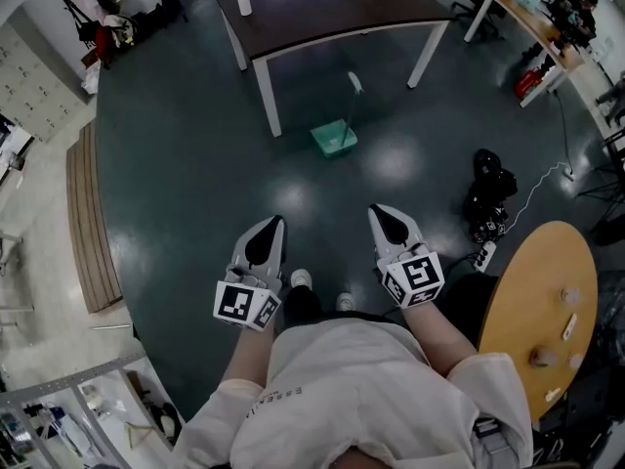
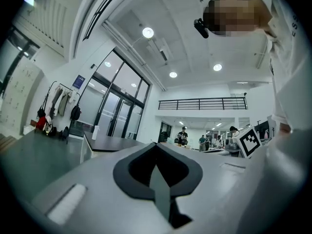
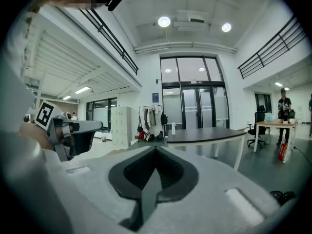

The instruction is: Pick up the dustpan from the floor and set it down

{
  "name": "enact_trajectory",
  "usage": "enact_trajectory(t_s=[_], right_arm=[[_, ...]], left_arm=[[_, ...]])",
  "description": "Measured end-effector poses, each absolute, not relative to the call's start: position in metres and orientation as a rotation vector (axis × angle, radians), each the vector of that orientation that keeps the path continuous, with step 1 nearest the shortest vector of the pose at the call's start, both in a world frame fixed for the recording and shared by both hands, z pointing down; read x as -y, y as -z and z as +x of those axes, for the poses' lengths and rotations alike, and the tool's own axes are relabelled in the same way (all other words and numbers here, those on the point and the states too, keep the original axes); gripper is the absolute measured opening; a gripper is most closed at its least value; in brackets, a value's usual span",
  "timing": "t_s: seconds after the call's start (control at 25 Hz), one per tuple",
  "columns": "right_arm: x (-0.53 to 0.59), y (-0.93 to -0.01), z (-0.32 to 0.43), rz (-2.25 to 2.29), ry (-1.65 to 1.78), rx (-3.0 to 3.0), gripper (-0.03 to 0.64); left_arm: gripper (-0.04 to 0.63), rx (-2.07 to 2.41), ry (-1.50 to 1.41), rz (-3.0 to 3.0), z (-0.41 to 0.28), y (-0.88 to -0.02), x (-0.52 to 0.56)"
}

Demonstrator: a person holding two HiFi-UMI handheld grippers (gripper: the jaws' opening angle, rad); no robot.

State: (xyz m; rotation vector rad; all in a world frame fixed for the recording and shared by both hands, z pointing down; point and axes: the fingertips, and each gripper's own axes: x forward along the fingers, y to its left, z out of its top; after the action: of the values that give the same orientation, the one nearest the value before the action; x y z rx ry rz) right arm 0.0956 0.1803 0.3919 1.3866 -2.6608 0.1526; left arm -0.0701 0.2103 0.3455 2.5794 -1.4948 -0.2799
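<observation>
Dustpan [image 1: 334, 139], teal, is seen on the dark floor [image 1: 176, 164] just beside a white leg of the dark-topped table [image 1: 322, 8], its thin handle standing upright, well ahead of both grippers. The left gripper [image 1: 276, 224] and the right gripper [image 1: 376, 212] are held side by side above the floor, each with jaws pressed together and nothing between them. A black bag [image 1: 491, 189] is seen lying near a round wooden table [image 1: 527, 281]

Glossy, smooth dark floor [image 1: 186, 174], reflecting the lights. The dustpan [image 1: 334, 141] looks like teal plastic; the round tabletop [image 1: 532, 281] is light wood, satin. Matt white plastic shells on left gripper [image 1: 277, 223] and right gripper [image 1: 376, 210].
</observation>
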Motion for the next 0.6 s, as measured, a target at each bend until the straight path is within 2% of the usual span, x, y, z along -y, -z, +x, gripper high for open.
enact_trajectory(t_s=[0.6], right_arm=[[-0.218,-0.396,0.145,1.365,-0.134,2.712,-0.006]], left_arm=[[0.017,1.535,0.169,2.618,-0.017,-0.355,-0.249]])
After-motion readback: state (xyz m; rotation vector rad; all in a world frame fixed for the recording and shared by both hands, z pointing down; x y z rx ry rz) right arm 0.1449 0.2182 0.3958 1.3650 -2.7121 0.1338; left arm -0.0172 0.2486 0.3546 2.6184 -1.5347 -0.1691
